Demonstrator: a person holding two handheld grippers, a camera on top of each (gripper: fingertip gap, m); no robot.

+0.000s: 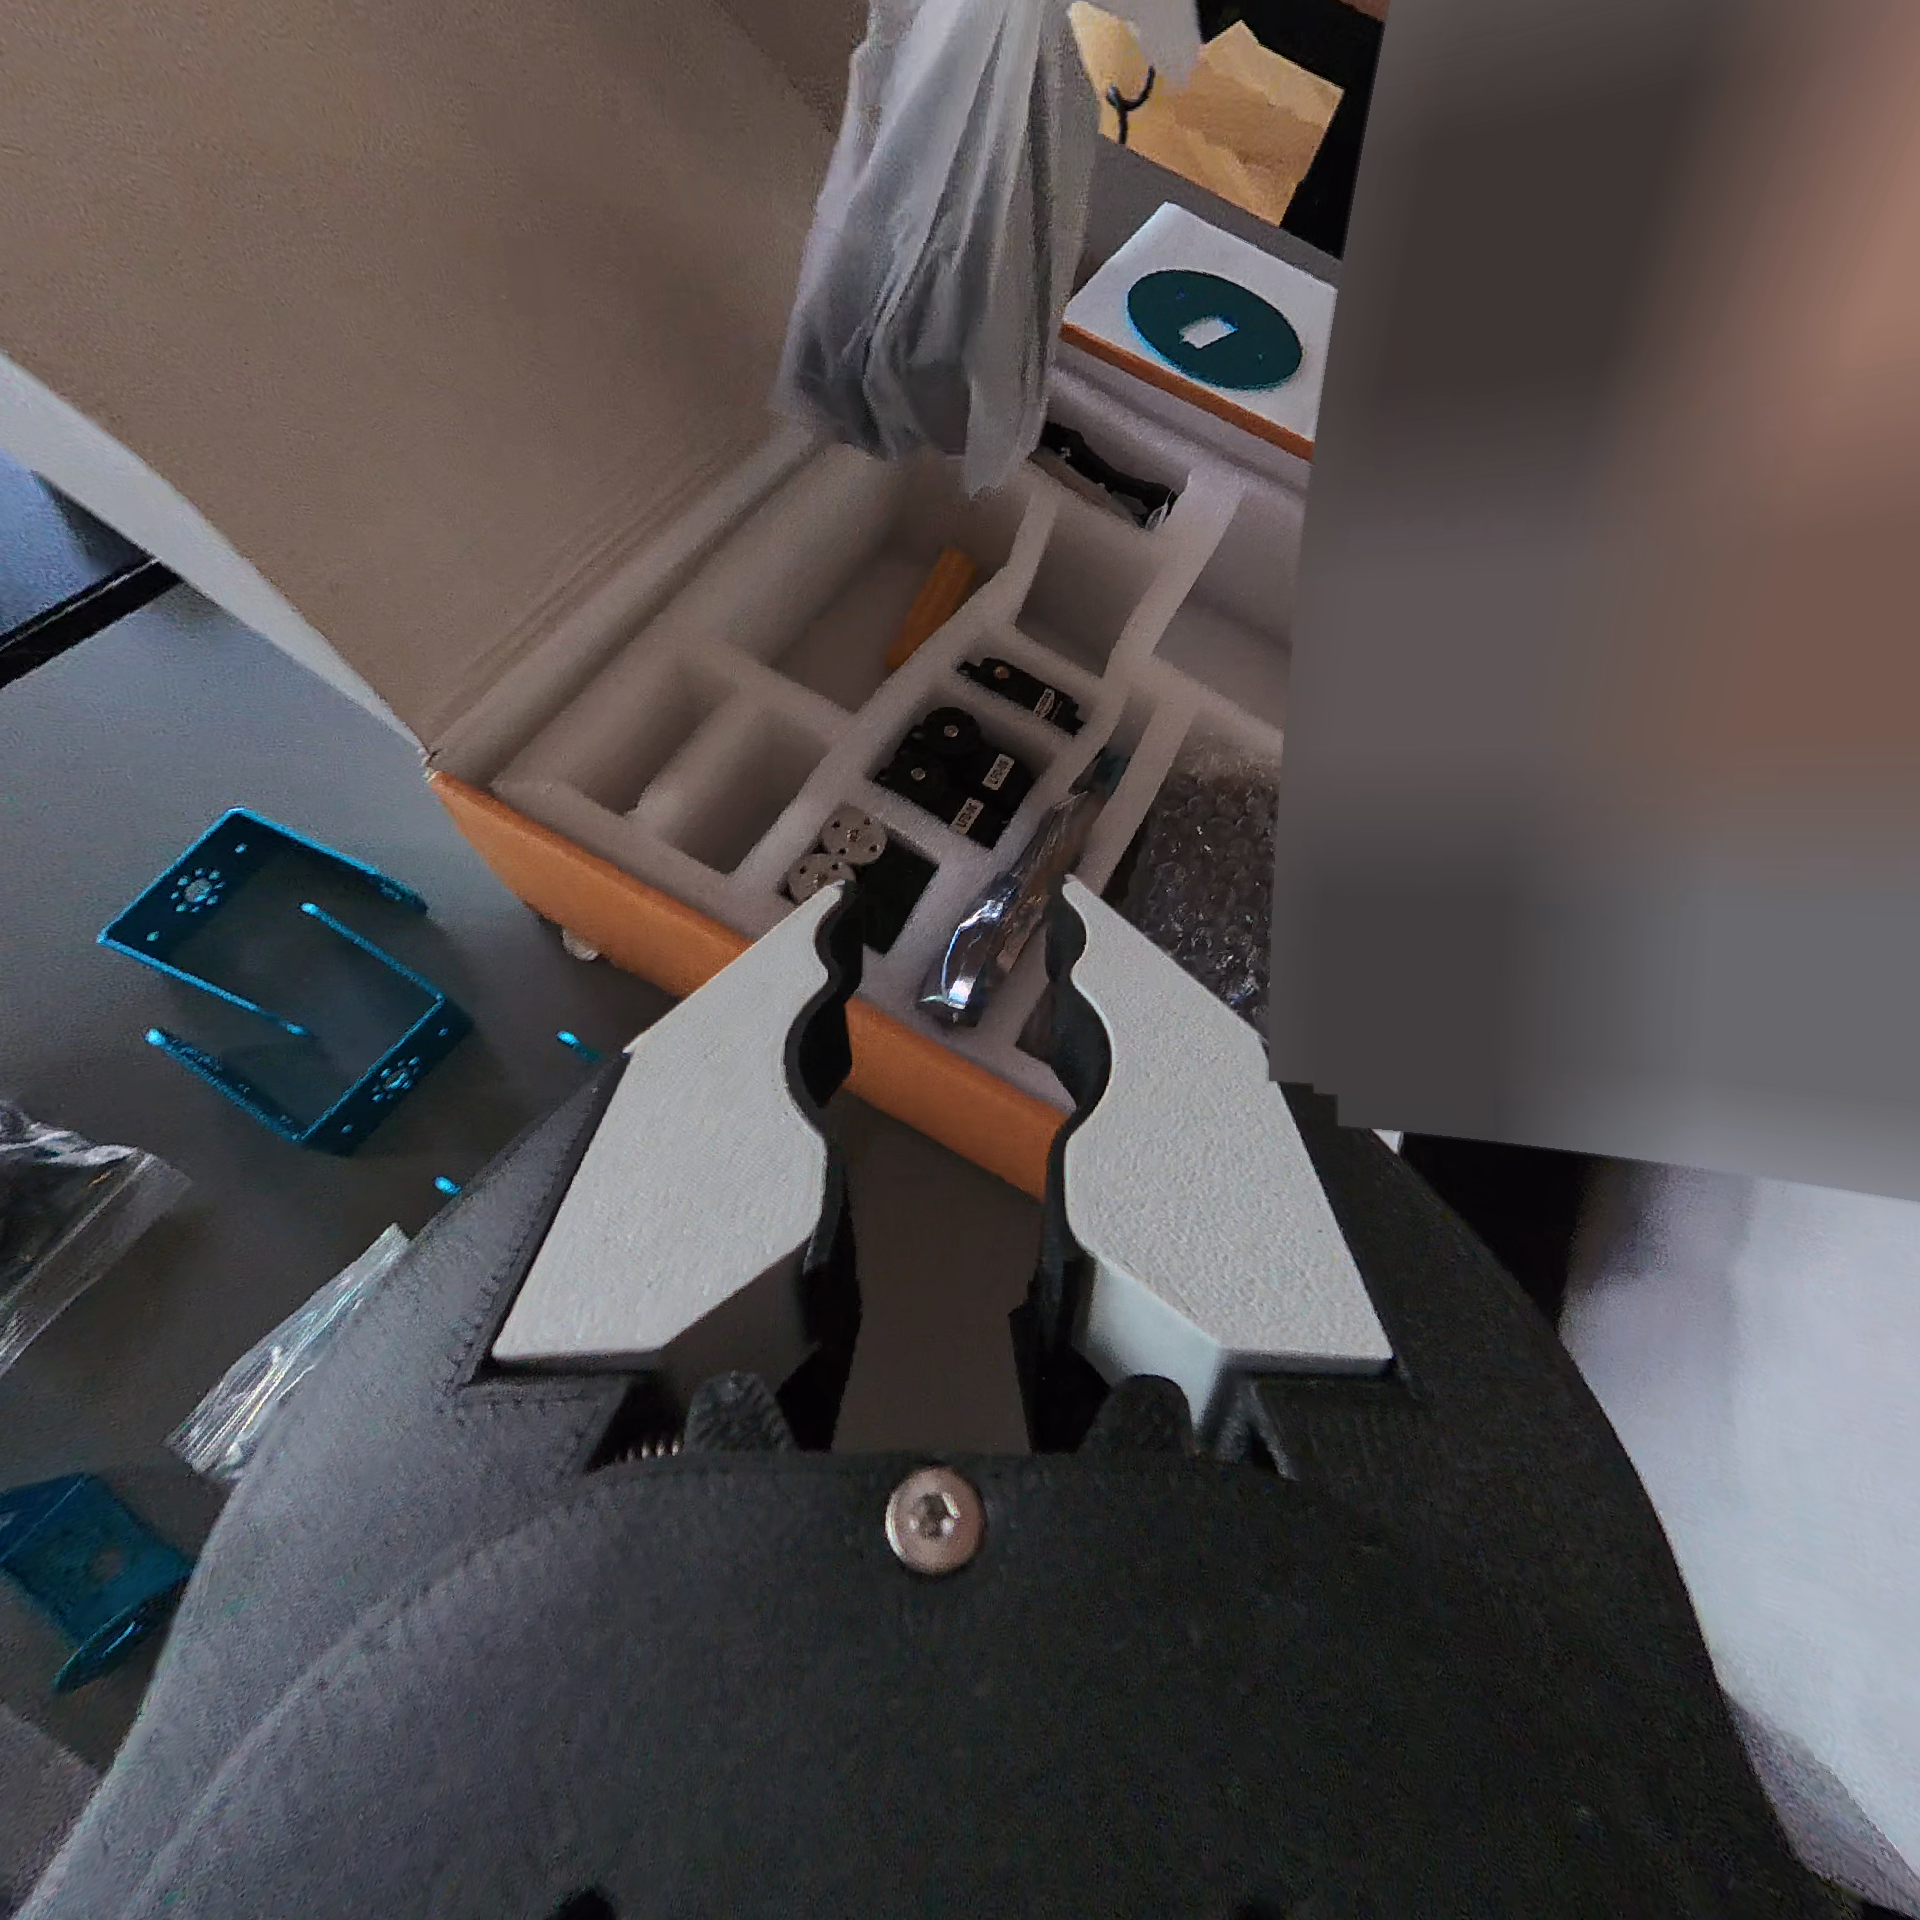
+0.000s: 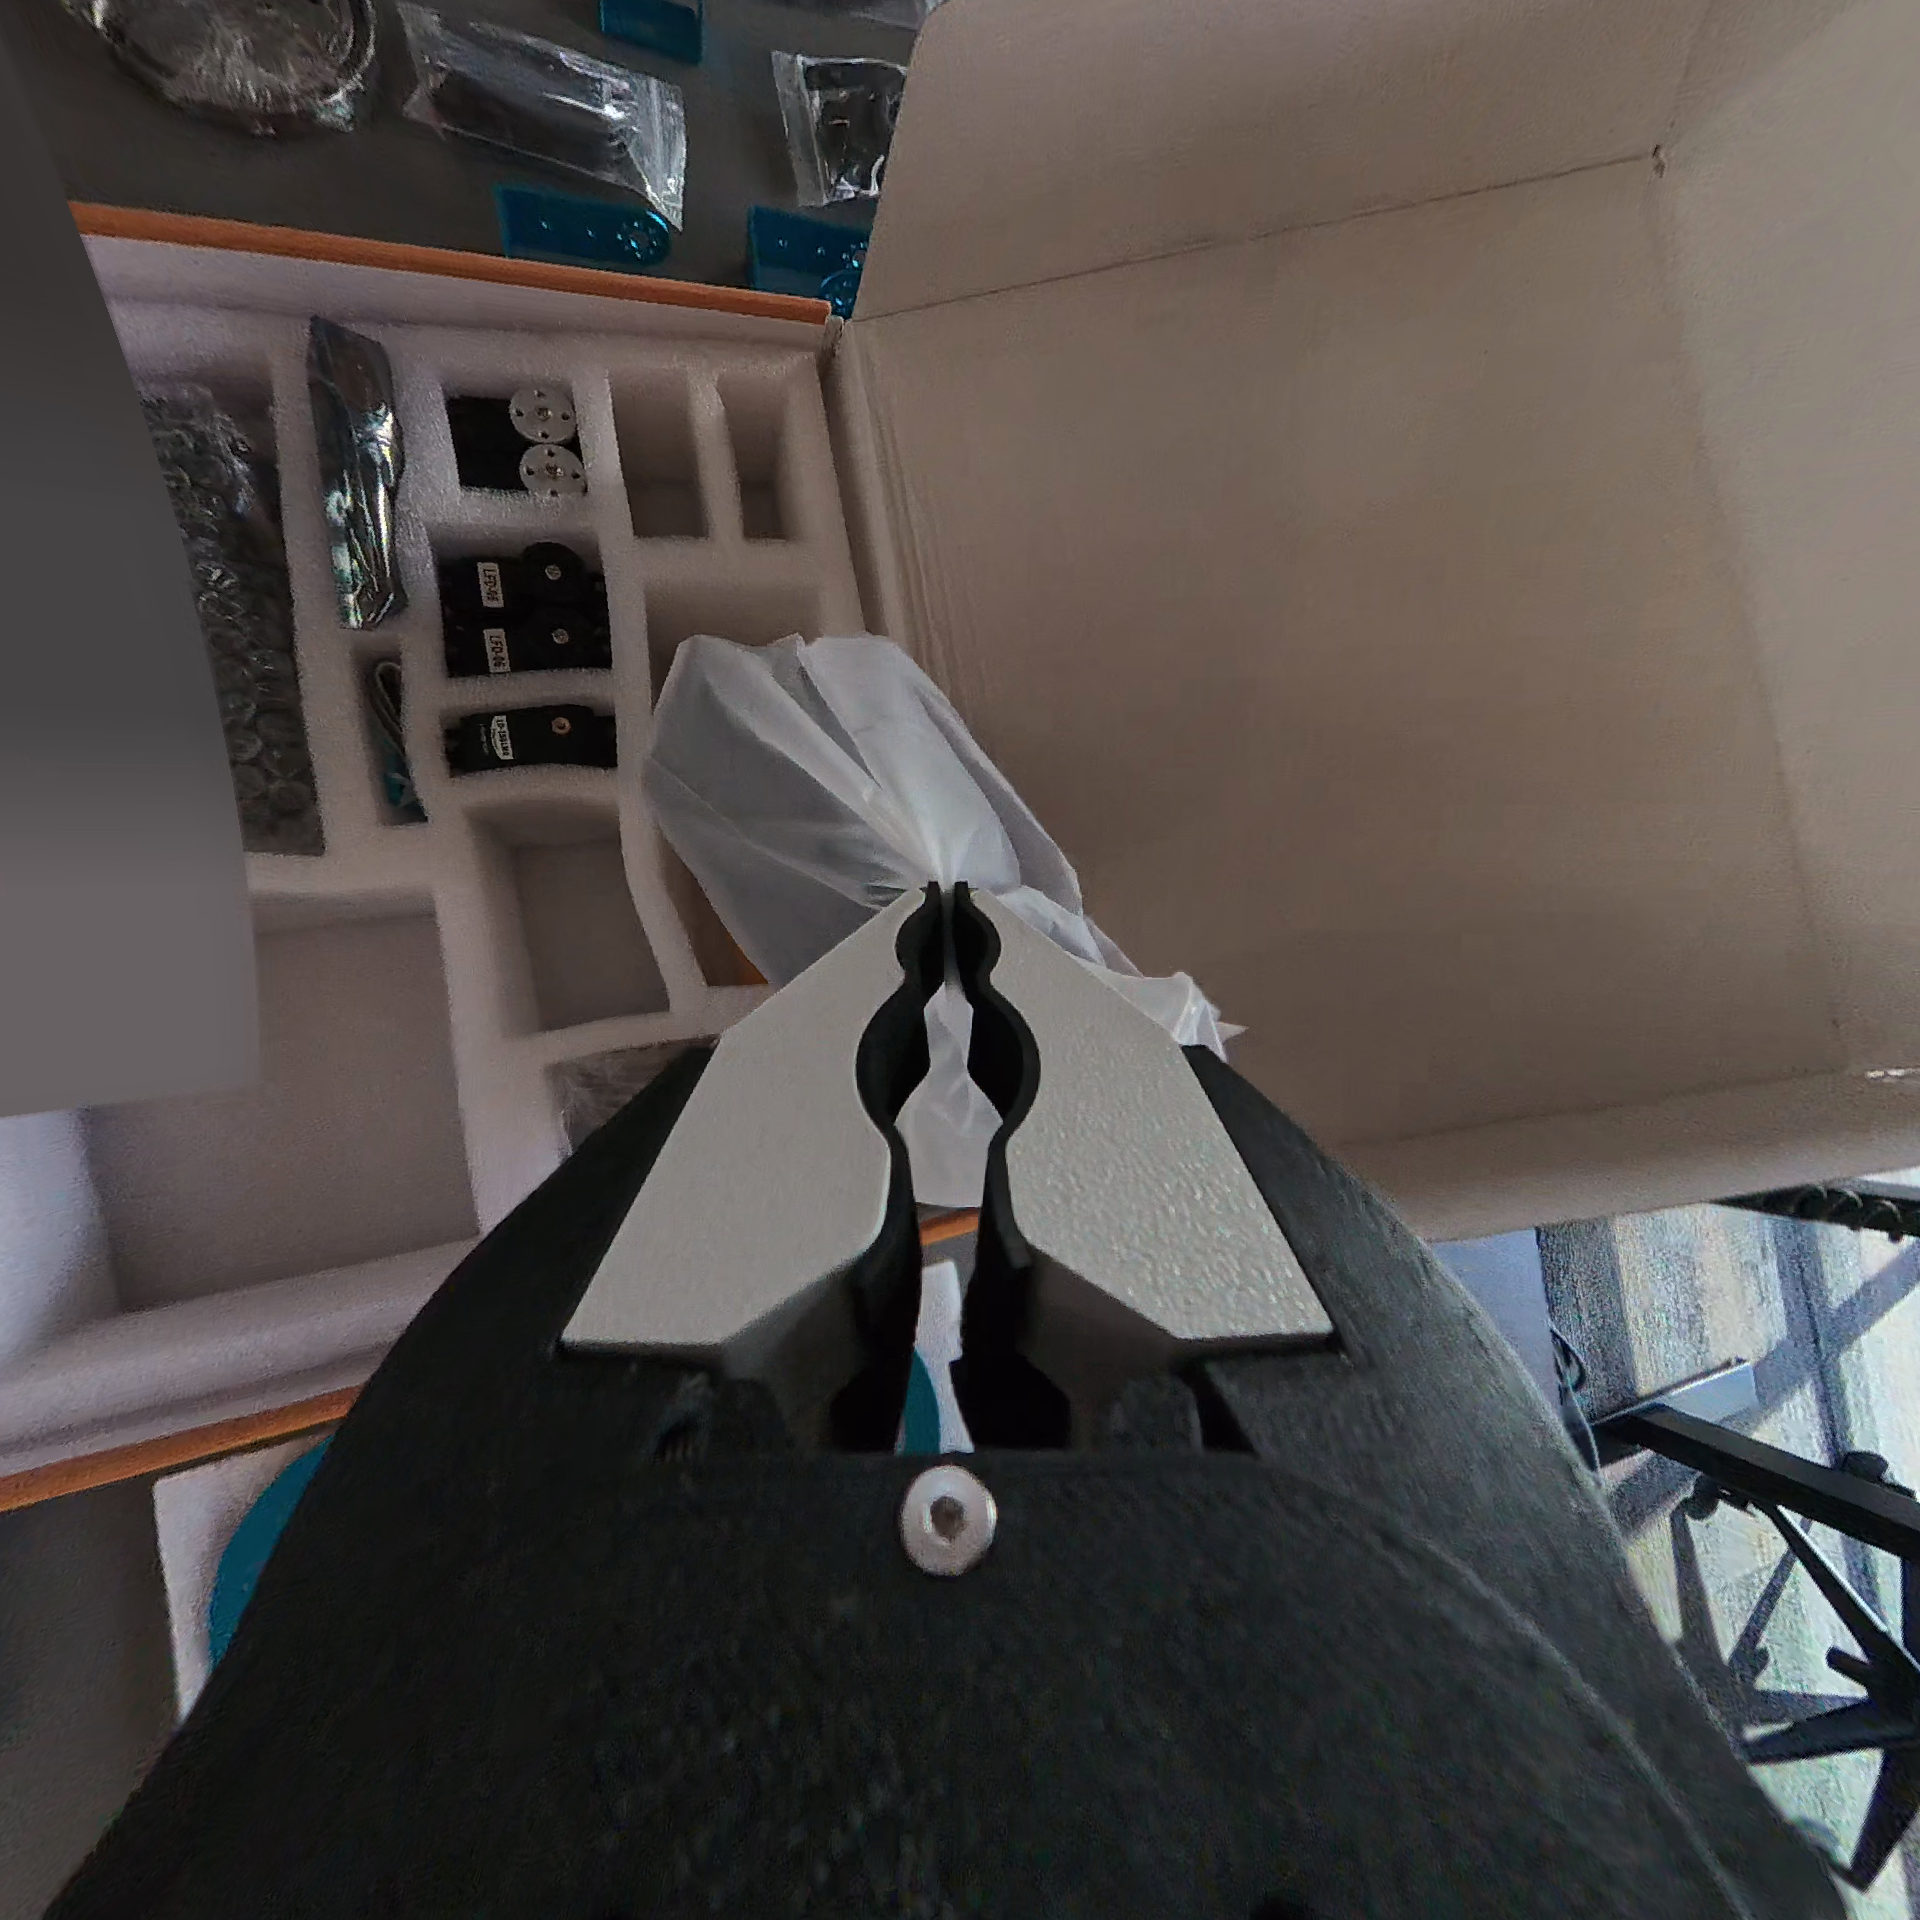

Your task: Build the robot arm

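My right gripper is shut on the gathered top of a white plastic bag and holds it above the foam insert of an open orange box. The bag hangs at the top of the left wrist view. My left gripper is open and empty, just above the box's near orange wall, nearest a shiny foil packet. Black servos and silver discs sit in the foam pockets.
The box lid stands open beside the bag. Blue metal brackets and clear bags of parts lie on the grey table. A white foam piece with a teal disc lies past the box. A bubble-wrapped item fills one slot. It is some 9 cm from my left tips to the shiny foil packet. It turns up in the right wrist view as well.
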